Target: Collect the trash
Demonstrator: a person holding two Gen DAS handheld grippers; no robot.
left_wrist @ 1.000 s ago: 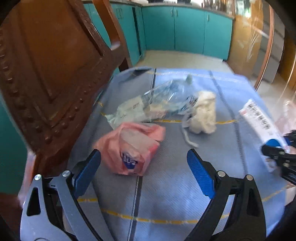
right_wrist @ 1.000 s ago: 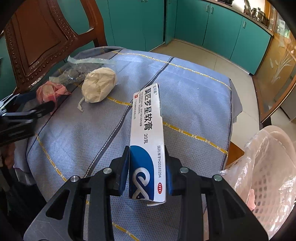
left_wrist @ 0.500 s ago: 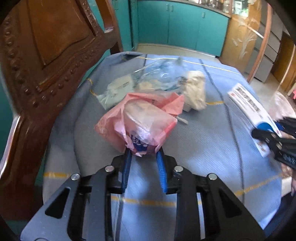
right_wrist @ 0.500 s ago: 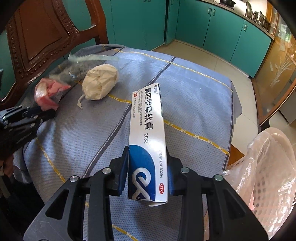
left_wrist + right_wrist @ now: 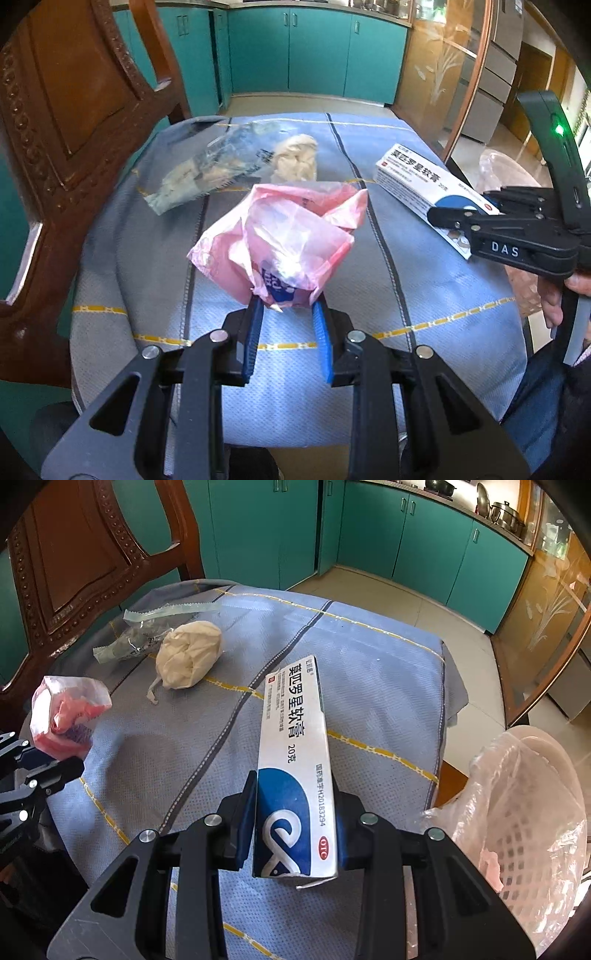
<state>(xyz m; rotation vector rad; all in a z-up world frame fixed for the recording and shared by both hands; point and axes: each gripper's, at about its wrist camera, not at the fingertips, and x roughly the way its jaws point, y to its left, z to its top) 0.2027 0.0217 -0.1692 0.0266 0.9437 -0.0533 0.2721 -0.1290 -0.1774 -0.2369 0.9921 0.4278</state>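
Trash is in both hands now. On the left, the left gripper [image 5: 286, 306] is clenched on the lower corner of the crumpled pink plastic bag [image 5: 284, 243], which hangs above the blue cloth-covered table [image 5: 424, 295]. The grip takes only thin film, so I think the carry should be slow and without shaking. In the middle, a clear plastic wrapper [image 5: 147, 635] and a cream paper wad [image 5: 188, 655] lie on the cloth, touching each other. To the right, the right gripper [image 5: 295, 819] grasps the white and blue medicine carton [image 5: 295, 768] firmly at its near end. The bag-lined white basket [image 5: 528, 834] stands just beside the table; release each piece well inside its rim.
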